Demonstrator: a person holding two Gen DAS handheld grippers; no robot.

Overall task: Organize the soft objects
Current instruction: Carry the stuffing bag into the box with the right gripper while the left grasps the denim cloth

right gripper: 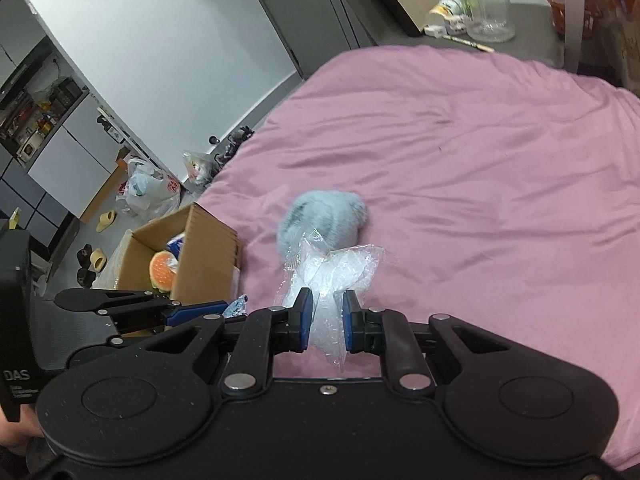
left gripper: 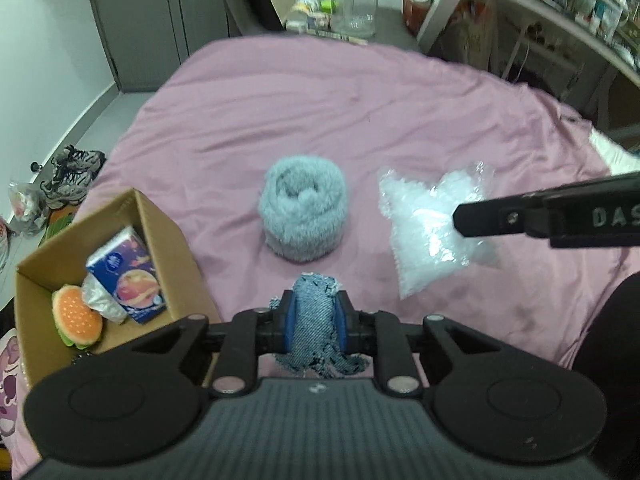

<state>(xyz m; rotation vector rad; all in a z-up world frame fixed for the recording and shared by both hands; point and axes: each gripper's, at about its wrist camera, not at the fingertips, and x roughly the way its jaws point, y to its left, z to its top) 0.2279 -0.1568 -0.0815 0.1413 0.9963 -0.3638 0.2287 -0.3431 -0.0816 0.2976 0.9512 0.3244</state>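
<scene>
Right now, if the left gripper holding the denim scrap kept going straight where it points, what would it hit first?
Probably the fluffy blue-grey roll, which sits right beyond the left gripper and its denim scrap on the pink bedsheet. Depth is unclear, so it might meet the sheet just short.

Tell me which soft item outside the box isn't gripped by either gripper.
The fluffy grey-blue roll, resting free on the pink sheet. The denim scrap is in the left gripper, the plastic bag in the right gripper.
</scene>
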